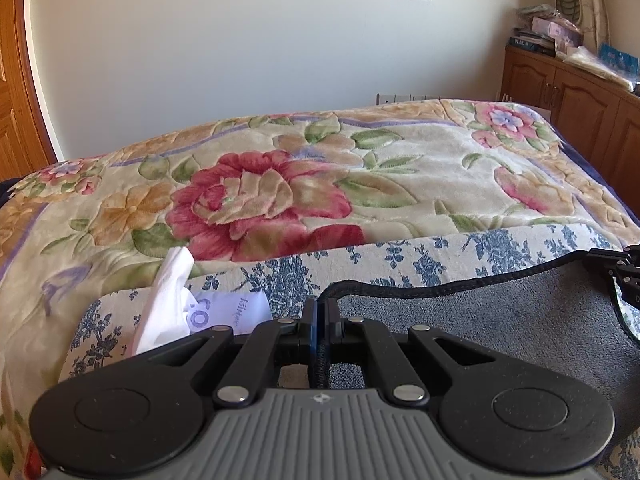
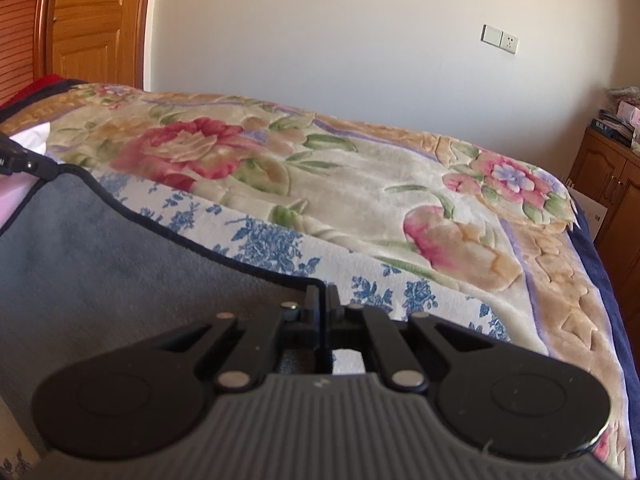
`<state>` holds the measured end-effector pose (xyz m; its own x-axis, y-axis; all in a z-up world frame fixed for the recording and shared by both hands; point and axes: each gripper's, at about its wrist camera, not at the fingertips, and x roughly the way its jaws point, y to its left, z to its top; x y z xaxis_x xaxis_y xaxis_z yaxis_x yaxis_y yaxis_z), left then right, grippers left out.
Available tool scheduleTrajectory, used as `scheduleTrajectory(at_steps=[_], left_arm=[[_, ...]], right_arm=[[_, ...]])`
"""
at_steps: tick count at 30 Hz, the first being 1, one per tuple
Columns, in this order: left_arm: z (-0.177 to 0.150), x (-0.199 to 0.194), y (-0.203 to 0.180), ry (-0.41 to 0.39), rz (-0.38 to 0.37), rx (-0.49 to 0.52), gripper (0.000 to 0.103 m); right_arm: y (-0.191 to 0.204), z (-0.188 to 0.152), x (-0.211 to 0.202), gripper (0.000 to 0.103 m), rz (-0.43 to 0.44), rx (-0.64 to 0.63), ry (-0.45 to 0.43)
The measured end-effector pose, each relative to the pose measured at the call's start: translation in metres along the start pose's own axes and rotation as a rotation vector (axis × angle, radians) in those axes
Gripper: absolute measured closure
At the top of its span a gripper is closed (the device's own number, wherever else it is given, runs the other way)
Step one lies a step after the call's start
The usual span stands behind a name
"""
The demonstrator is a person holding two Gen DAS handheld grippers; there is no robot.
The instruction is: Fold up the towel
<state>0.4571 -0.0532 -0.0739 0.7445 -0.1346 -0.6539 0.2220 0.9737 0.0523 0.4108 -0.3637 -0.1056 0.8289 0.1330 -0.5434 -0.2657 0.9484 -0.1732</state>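
A grey towel with a black stitched hem is held up by its top edge over a bed. My left gripper is shut on the hem at the towel's left corner. My right gripper is shut on the hem at the towel's right corner; the towel spreads to its left. Each gripper shows at the edge of the other's view: the right gripper, the left gripper. The hem sags between them.
Under the towel lies a blue-and-white floral cloth on a bed with a flowered blanket. A white tissue packet sits at the left. A wooden cabinet with clutter stands at the right, a wooden door at the left.
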Motion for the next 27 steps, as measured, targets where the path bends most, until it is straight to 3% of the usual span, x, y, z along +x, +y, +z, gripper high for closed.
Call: scheduleTrajectory(at_steps=[5,11,13,15,17,19,21,27], left_arm=[[-0.002,0.005,-0.002,0.013,0.007,0.002,0.099],[-0.005,0.008,-0.002,0.000,0.034,-0.008,0.091],[-0.006,0.009,-0.001,0.000,0.049,-0.013,0.066],[-0.008,0.008,0.000,-0.019,0.066,-0.025,0.049],[-0.009,0.005,0.001,-0.037,0.069,-0.037,0.040],[-0.009,0.003,0.000,-0.045,0.085,-0.038,0.025],[-0.010,0.000,-0.002,-0.059,0.103,-0.039,0.016],[-0.010,-0.015,-0.007,-0.064,0.109,-0.038,0.008]], right_arm=[[0.002,-0.001,0.005,0.100,0.007,-0.007,0.026],[0.002,-0.001,0.009,0.099,0.000,-0.002,0.049],[0.002,-0.002,0.009,0.090,-0.003,-0.001,0.045],[0.001,-0.003,0.008,0.058,0.000,0.008,0.038],[-0.001,-0.004,0.006,0.041,0.009,0.025,0.023],[-0.002,-0.004,0.002,0.040,0.013,0.039,0.012],[-0.002,-0.004,0.000,0.040,0.017,0.052,0.015],[-0.002,-0.004,-0.018,0.036,0.026,0.071,0.006]])
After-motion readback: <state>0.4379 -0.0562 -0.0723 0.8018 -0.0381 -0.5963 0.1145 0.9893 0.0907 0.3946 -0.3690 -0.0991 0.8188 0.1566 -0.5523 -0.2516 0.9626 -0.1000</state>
